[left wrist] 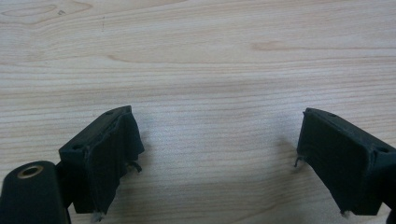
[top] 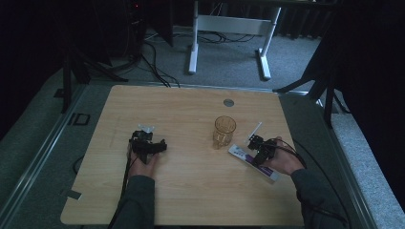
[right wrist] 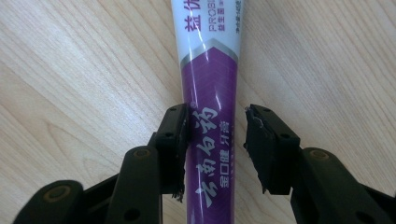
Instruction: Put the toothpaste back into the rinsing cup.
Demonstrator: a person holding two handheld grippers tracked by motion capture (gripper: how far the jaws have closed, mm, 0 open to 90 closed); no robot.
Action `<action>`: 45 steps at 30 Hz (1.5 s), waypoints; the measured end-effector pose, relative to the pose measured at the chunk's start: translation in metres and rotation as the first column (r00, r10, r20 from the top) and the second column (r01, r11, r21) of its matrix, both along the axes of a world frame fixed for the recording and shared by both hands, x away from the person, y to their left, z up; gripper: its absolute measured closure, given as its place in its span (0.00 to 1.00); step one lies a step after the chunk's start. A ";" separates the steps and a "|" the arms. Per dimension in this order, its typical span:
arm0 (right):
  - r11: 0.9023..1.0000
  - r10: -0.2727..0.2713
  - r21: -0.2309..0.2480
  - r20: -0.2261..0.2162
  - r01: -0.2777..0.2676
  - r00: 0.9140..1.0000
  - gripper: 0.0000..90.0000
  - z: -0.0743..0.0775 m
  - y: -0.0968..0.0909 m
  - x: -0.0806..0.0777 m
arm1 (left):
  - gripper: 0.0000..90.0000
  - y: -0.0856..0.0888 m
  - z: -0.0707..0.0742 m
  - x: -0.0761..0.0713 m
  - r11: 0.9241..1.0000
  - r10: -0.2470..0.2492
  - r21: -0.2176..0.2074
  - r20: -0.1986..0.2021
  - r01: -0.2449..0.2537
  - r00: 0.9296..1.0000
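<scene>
A purple and white toothpaste tube [right wrist: 208,60] lies flat on the wooden table [top: 191,186], at the right in the high view [top: 270,174]. My right gripper [right wrist: 217,114] points down over it, its jaws astride the purple part. The left pad sits against the tube's edge, while a gap shows between the right pad and the tube, so the gripper is open. In the high view this gripper [top: 258,147] is held by a hand at the right. My left gripper [left wrist: 217,114] stands wide open over bare wood, at the table's left [top: 154,145].
An amber glass cup [top: 224,130] stands upright just left of the right gripper. A thin white stick [top: 255,130] lies beyond that gripper. A round grey grommet [top: 229,102] sits near the table's far edge. Desk legs and cables stand on the floor behind.
</scene>
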State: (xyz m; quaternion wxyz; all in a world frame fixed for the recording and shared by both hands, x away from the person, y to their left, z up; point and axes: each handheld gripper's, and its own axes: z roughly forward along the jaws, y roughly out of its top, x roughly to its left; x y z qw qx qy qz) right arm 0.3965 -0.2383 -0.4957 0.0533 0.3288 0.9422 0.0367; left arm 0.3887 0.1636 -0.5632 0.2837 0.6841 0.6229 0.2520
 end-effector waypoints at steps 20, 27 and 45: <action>0.999 0.030 -0.040 -0.046 -0.032 0.999 0.65 -0.014 0.008 0.005 | 0.13 0.000 0.000 0.000 1.000 0.000 0.000 0.000 0.000 1.000; 0.998 0.032 -0.049 -0.051 -0.035 0.998 0.66 -0.018 0.010 0.007 | 0.13 0.000 0.000 0.000 1.000 0.000 0.000 0.000 0.000 1.000; 0.998 0.030 -0.048 -0.075 -0.034 0.997 0.69 -0.020 0.011 0.011 | 0.13 0.000 0.000 0.000 1.000 -0.001 0.001 -0.001 0.001 1.000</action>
